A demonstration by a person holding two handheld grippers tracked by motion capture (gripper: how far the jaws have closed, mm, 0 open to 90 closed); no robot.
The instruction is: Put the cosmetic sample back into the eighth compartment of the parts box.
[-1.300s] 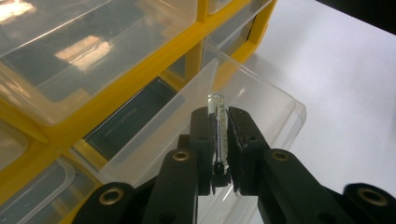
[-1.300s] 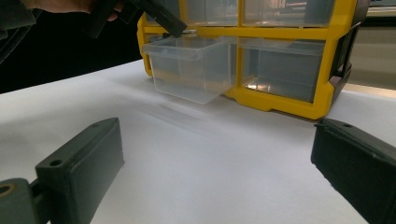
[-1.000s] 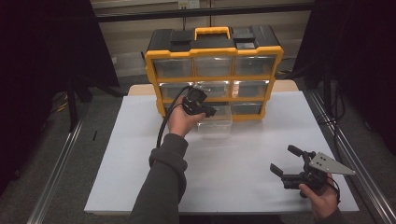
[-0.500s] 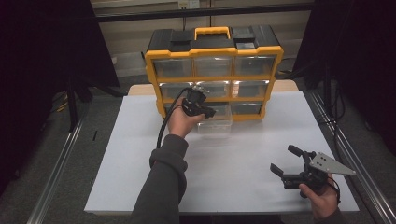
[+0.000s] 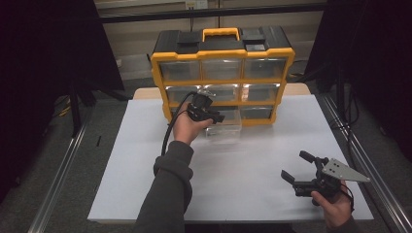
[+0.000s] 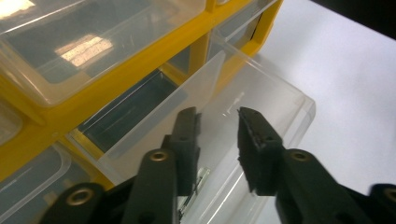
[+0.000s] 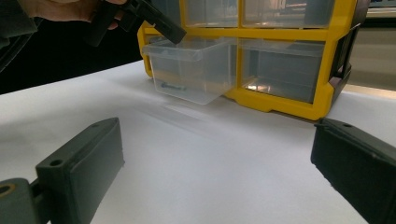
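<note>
A yellow organiser (image 5: 160,77) with clear drawers stands at the back of the white table. Its bottom middle drawer (image 5: 228,130) is pulled out; it is clear plastic (image 6: 261,93) (image 7: 191,70), and a small item (image 7: 170,86) lies on its floor. My left gripper (image 5: 217,119) (image 6: 218,116) hangs just over the drawer's open top, jaws open a little way and pointing down into it, holding nothing. In the right gripper view the left gripper (image 7: 175,32) shows above the drawer's rim. My right gripper (image 5: 294,165) (image 7: 217,135) is wide open near the front right, low over the table, facing the organiser.
The white table top (image 5: 252,165) stretches bare between the drawer and the right gripper. The other drawers (image 5: 262,68) of the organiser are pushed in. Metal rails (image 5: 63,165) run along both sides of the table. A black cable (image 5: 170,128) trails from the left gripper.
</note>
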